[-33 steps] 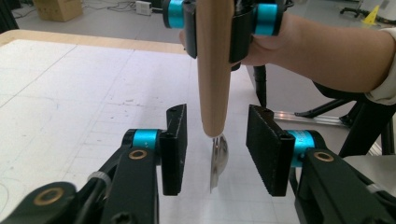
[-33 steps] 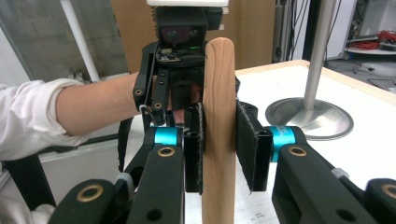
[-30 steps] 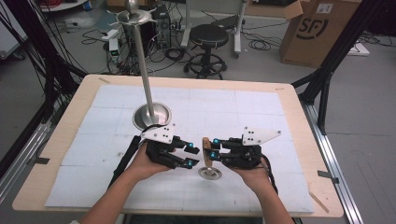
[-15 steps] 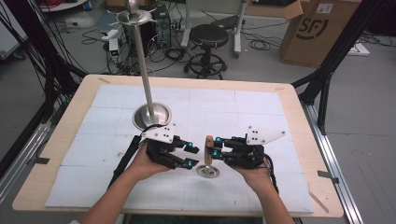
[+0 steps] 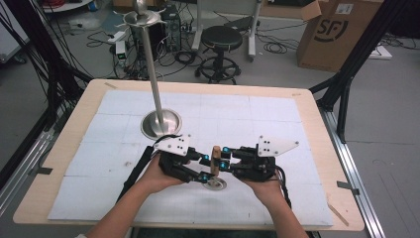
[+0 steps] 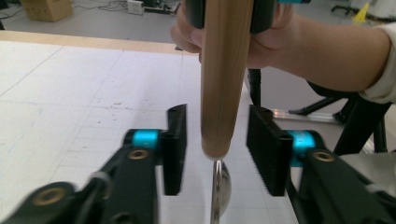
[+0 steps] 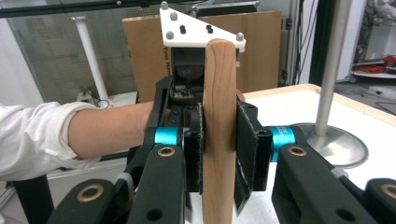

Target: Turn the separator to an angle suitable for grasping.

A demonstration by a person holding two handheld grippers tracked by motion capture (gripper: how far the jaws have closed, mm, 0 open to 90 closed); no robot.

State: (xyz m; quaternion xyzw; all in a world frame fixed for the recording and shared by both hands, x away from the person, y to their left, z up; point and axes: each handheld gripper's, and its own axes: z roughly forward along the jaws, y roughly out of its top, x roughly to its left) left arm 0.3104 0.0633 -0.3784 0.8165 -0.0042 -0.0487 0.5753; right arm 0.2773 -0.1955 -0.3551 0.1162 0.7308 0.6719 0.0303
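Note:
A ladle with a wooden handle (image 5: 216, 159) stands upright, its metal bowl (image 5: 216, 185) resting on the white mat. My right gripper (image 5: 226, 164) is shut on the handle (image 7: 219, 116), both pads pressed flat against the wood. From the opposite side my left gripper (image 5: 204, 169) reaches in around the handle's lower end (image 6: 226, 93). Its jaws have just been closing with the handle between them, and a slim gap remains beside the left pad (image 6: 176, 144). The metal neck and bowl (image 6: 220, 186) show just below the wood.
A tall metal pole on a round steel base (image 5: 161, 124) stands behind my left gripper, and the pole (image 7: 332, 60) rises at the right of the right gripper view. The white mat (image 5: 257, 119) covers a wooden table (image 5: 317, 129). A stool and a cardboard box stand beyond.
The left gripper's jaws have drawn in closer around the handle's lower end. Both hands and the ladle have stayed almost where they were.

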